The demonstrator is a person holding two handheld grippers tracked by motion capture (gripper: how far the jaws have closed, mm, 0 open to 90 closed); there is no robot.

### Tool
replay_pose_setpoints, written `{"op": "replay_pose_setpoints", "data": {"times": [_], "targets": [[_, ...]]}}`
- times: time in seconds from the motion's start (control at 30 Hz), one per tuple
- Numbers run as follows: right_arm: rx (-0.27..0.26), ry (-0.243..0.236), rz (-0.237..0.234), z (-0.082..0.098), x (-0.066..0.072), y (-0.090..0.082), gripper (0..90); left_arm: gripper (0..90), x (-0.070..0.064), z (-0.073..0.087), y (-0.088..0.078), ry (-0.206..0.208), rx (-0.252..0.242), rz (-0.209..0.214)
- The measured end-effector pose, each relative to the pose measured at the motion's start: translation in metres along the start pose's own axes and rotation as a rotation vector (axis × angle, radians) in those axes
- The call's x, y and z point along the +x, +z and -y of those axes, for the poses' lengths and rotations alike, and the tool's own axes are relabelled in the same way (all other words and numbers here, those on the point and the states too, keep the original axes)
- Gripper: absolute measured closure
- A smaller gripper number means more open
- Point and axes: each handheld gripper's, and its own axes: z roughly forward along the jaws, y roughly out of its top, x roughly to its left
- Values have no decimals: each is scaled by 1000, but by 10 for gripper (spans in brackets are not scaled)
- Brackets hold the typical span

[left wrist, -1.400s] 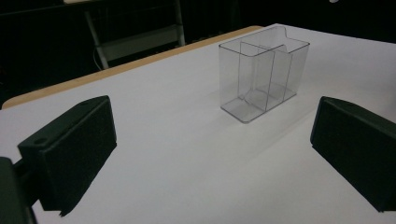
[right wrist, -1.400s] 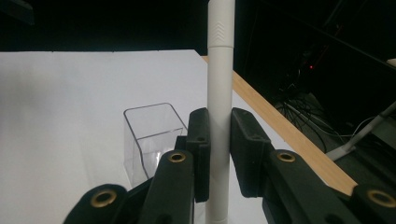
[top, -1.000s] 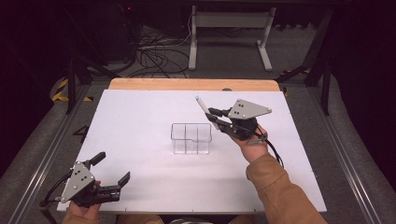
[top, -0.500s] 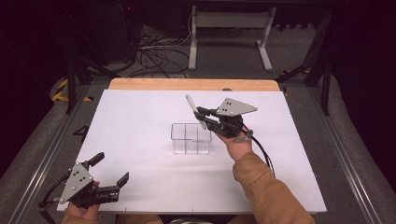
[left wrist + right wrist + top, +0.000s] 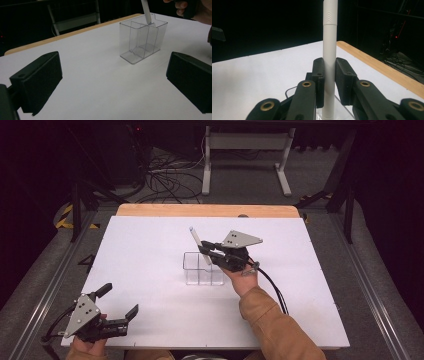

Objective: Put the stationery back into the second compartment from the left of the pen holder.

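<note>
White table (image 5: 150, 245): right gripper (image 5: 206, 251) clamps pen (image 5: 198, 242) upright, tip in bin (image 5: 200, 269)'s right compartment; left gripper (image 5: 120, 306) wide open, well apart from bin.

The high view looks forward and down on the whole white table (image 5: 150, 270) from the near side. The left gripper view sits low at the near left corner, facing the clear organiser (image 5: 142, 40) farther off. The right gripper view looks close along its claw (image 5: 329, 82) above that organiser, facing left.
</note>
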Motion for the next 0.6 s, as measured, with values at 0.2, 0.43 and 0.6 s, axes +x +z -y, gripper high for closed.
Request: {"op": "replay_pose_setpoints", "data": {"times": [0.2,0.43,0.6], "targets": [[11,22,-4,7,1,5,783,11,0,0,1,-2,-1,3],[22,54,-3,17,1,7,783,11,0,0,1,-5,-2,5],[34,85,-4,24,0,7,783,11,0,0,2,-5,0,8]]}}
